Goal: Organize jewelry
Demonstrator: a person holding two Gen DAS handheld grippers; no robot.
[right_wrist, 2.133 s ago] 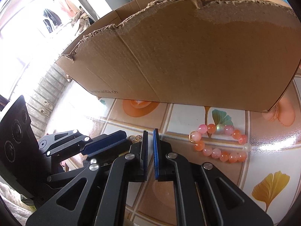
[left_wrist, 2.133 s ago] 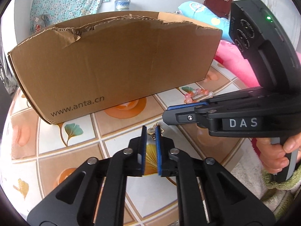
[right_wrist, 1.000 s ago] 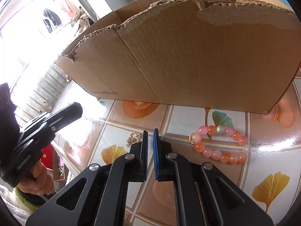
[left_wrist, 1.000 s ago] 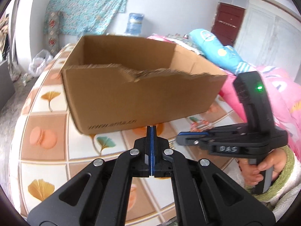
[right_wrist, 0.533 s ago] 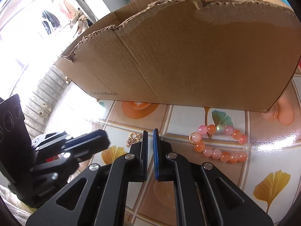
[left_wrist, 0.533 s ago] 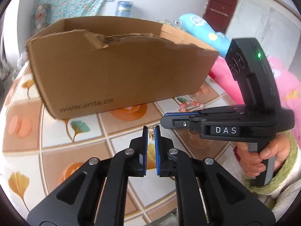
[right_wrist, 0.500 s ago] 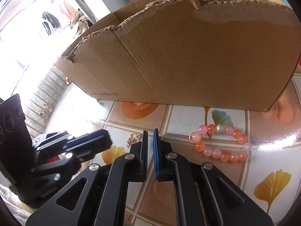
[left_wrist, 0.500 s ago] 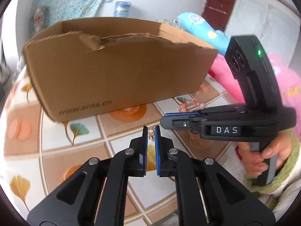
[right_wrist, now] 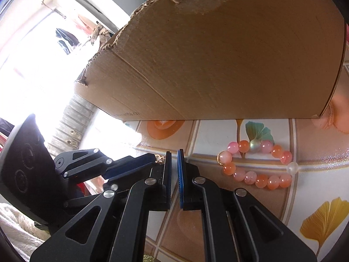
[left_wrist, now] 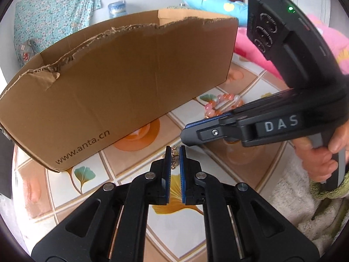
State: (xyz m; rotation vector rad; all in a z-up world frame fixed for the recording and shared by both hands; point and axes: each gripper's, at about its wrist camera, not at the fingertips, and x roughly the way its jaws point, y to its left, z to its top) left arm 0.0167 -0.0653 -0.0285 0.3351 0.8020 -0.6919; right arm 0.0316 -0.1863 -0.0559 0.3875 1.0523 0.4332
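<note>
Pickup step. My left claw (left_wrist: 173, 152) is nearly closed, empty, its tips straddling the small gold chain piece (left_wrist: 173, 160) lying on the worktop (left_wrist: 87, 174) before the cardboard box (left_wrist: 130, 76). The piece's long axis seems to run away from me, toward the box. My right claw (right_wrist: 173, 156) is closed, empty; bead bracelet (right_wrist: 257, 163) lies right. Next move, I judge: lower, pinch.

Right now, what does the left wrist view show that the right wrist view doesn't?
Only the left wrist view shows the hand gripping the right tool's handle, the box's open top, and the pink bedding. Only the right wrist view shows the whole bead bracelet and the bright window. Both show the cardboard box, the small gold jewelry piece and the tiled tabletop.
</note>
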